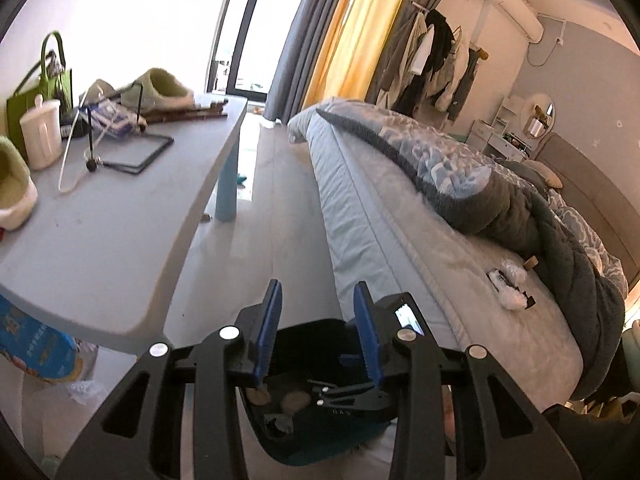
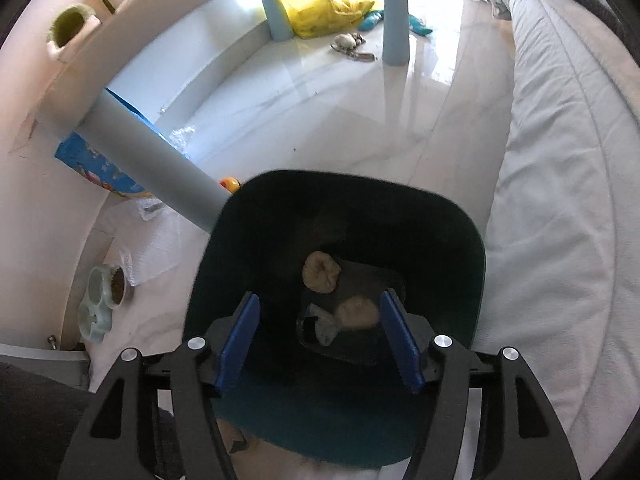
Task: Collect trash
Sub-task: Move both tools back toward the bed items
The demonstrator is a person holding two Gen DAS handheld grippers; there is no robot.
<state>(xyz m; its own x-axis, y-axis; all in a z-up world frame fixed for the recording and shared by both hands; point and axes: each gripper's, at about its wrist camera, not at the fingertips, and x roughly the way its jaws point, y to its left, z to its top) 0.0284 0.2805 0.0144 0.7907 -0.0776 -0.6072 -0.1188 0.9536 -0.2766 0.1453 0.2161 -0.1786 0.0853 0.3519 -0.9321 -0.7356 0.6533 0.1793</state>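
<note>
Dark teal trash bin sits right under the right claw, two tan crumpled wads and a grey scrap in its bottom, mouth facing up. Right claw gapes wide, empty. Left claw is partly open, nothing between its pads. Bed to its right, tabletop to its left.

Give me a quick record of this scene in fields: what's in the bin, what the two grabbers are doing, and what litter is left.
bin: dark teal plastic bin, on the floor beside the bed
bin contents: two crumpled brown paper balls and a grey scrap
right gripper: open, empty, above the bin's mouth
left gripper: jaws apart, nothing between them, raised over the bin
litter left on bed: white crumpled wrappers
litter left on floor: yellow plastic bag under the table
</note>
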